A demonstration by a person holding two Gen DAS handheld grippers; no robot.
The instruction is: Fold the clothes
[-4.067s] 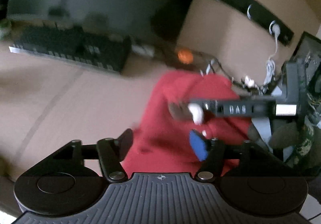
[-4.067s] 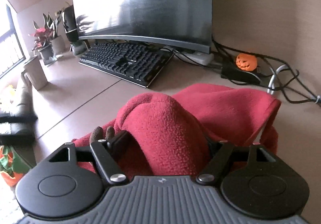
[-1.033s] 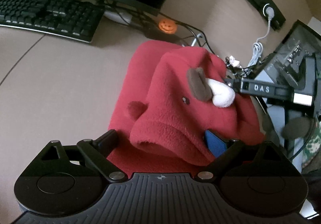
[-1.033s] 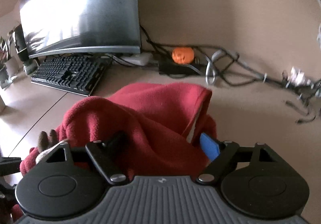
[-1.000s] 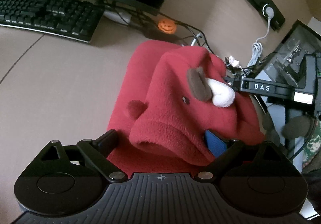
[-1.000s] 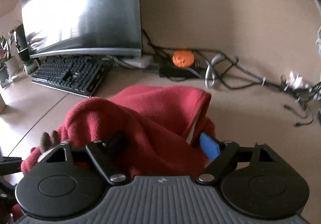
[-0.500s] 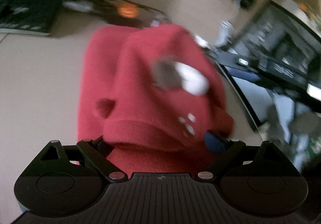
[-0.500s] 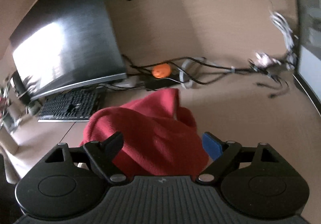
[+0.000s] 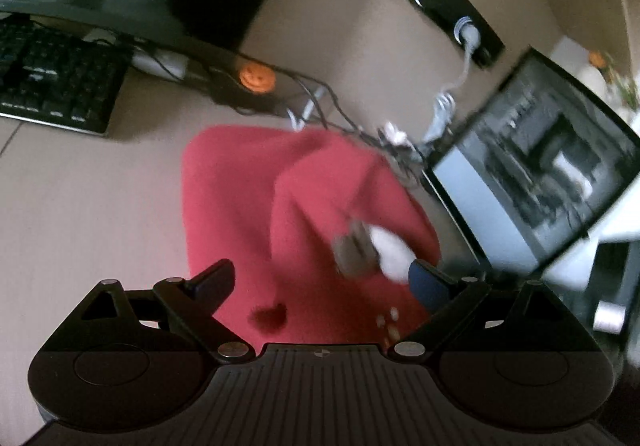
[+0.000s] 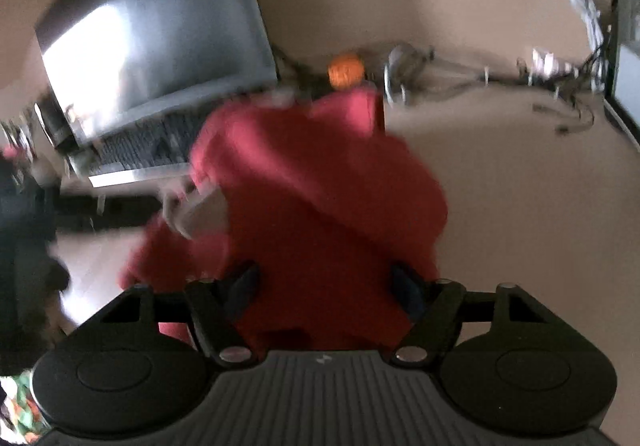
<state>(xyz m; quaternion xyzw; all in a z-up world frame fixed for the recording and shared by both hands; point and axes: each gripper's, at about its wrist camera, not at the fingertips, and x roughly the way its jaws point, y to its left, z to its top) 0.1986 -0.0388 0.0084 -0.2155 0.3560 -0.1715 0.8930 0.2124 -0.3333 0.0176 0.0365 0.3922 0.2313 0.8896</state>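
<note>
A red fleece garment [image 9: 288,206] with a brown and white animal-face patch [image 9: 368,250] lies bunched on the beige desk. My left gripper [image 9: 324,282] stands wide open, its fingers either side of the near end of the fleece. In the right wrist view the same red fleece [image 10: 320,190] is heaped up and blurred. My right gripper [image 10: 324,286] is also open, with fleece filling the gap between its fingers. The fingertips are partly hidden by cloth.
A black keyboard [image 9: 52,86] and a large monitor [image 10: 156,30] stand at the back left. An orange pumpkin ornament [image 9: 257,80] sits among tangled cables [image 10: 520,74] at the wall. A second screen [image 9: 536,182] stands at the right.
Both views swung and blurred. The fleece now sits lower and closer between the left fingers, and the heap has risen in front of the right gripper, with the patch shifted toward the left gripper.
</note>
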